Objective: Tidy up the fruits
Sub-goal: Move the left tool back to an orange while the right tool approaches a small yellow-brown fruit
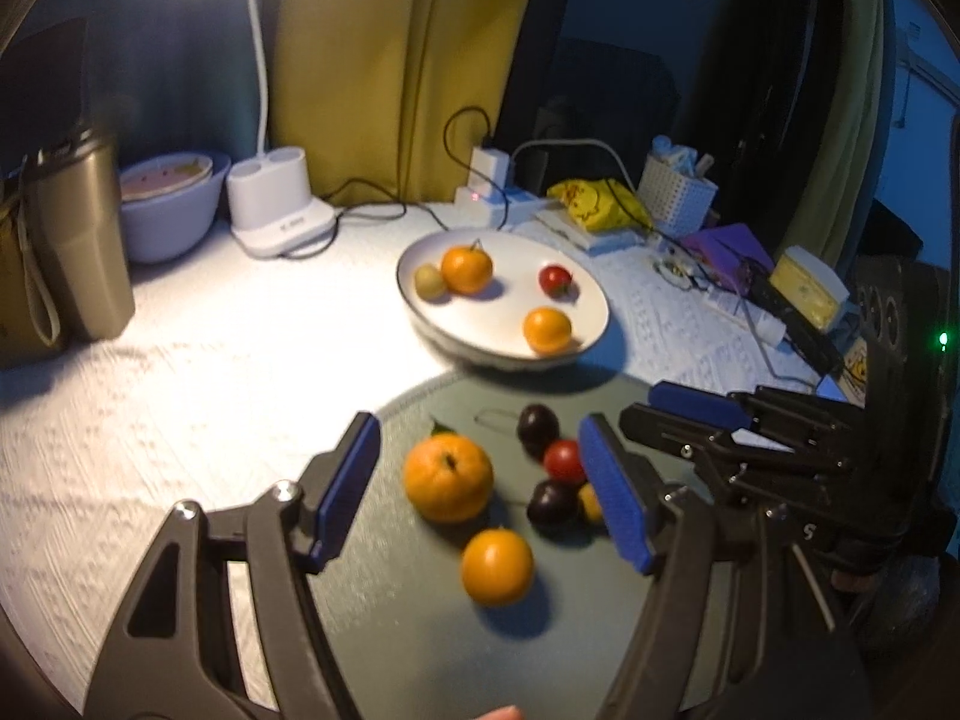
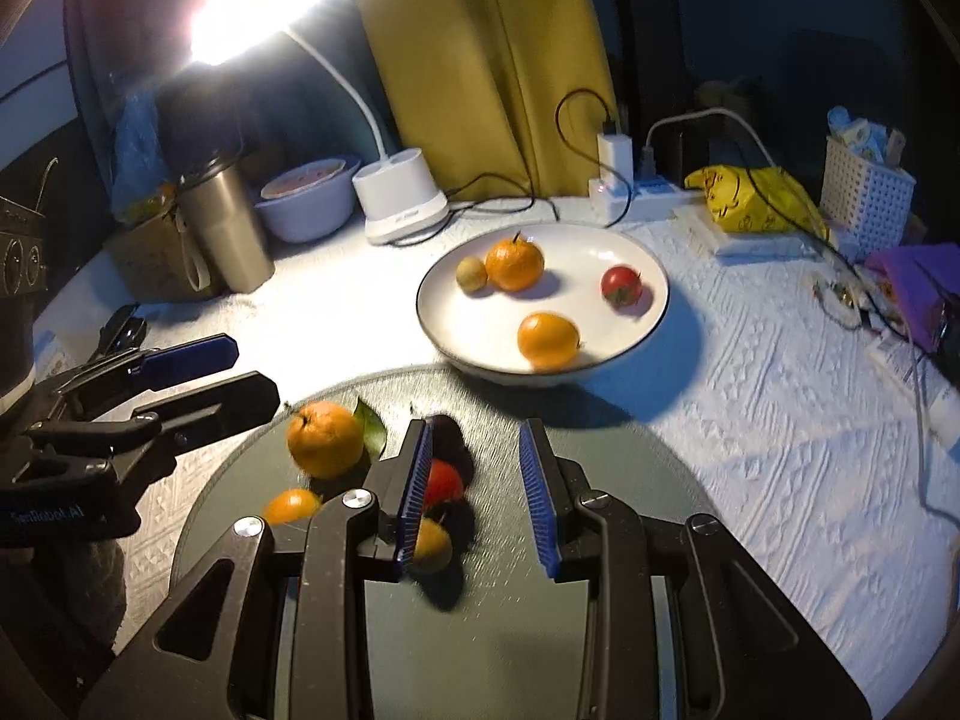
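Landmark: round dark grey glass mat, front of table.

On the mat, 6 fruits: large leafed orange mandarin, smaller smooth orange, 2 dark purple plums, red cherry tomato, small yellow fruit.

Just behind the mat: white shallow ceramic plate with 4 fruits already placed.

Left gripper: jaws about half open, empty, straddling the mandarin above the mat.

Right gripper: jaws narrowly parted, empty, just right of the plum cluster.

Step, judged: sorting fruit from mat to plate, approach phase. Next: lower left gripper over the mandarin, close gently.
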Demonstrator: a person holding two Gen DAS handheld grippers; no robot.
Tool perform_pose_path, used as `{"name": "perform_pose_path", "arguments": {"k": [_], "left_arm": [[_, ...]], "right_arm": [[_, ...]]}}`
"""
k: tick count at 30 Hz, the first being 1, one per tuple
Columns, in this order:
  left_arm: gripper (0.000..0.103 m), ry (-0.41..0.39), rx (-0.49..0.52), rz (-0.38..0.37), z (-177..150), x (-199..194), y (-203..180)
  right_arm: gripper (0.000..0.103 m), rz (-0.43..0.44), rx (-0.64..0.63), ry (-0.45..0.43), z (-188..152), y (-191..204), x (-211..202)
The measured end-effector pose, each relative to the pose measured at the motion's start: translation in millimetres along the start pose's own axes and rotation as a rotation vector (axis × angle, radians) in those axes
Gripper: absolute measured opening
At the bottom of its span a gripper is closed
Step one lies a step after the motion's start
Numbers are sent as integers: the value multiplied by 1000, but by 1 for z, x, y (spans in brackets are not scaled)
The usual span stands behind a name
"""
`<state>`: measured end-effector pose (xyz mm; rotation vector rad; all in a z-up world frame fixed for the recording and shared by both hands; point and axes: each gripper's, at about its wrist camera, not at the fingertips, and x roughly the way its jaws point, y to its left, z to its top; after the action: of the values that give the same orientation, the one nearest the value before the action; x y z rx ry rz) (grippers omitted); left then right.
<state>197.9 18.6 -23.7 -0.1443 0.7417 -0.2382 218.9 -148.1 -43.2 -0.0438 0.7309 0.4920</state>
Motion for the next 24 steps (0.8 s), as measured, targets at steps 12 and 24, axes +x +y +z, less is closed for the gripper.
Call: {"name": "perform_pose_path", "arguments": {"k": [12, 24], "left_arm": [[70, 103, -4, 15, -40, 12, -2], [52, 165, 37, 40, -49, 26, -6]], "right_arm": [[32, 58, -13, 74, -25, 12, 13], [32, 83, -26, 137, -37, 14, 24]]}}
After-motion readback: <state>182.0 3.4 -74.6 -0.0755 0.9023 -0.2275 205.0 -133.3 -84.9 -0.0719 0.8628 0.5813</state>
